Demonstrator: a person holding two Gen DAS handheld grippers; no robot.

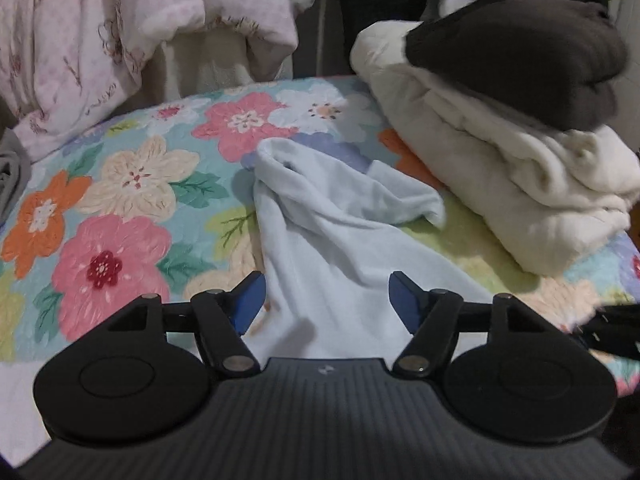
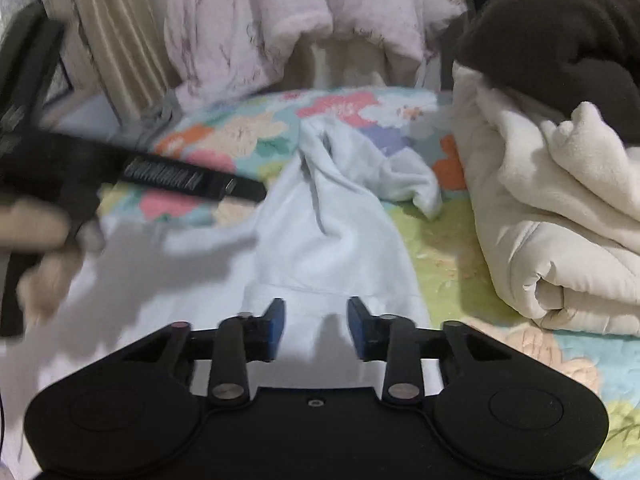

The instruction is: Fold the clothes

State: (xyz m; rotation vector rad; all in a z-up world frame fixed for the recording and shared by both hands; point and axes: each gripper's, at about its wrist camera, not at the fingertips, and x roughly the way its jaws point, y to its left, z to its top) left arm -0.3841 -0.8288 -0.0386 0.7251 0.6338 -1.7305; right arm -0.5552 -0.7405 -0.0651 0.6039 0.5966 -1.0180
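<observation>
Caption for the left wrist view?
Open left gripper above a crumpled pale blue garment on a floral bedspread.

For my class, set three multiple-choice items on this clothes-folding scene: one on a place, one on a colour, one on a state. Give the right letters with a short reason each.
1. Where does the dark brown garment lie?
A. On top of the cream bundle
B. Under the floral bedspread
C. Between a gripper's fingers

2. What colour is the garment spread in front of the grippers?
A. Red
B. Pale blue
C. Black

3. How do the jaws of the left gripper and right gripper stand?
A. Both clamped on cloth
B. Both apart, pressing nothing
C. One clamped, one apart

Answers:
1 A: it rests on the folded cream pile.
2 B: the pale blue garment lies crumpled on the bedspread.
3 B: a clear gap shows between each pair of pads.
</observation>
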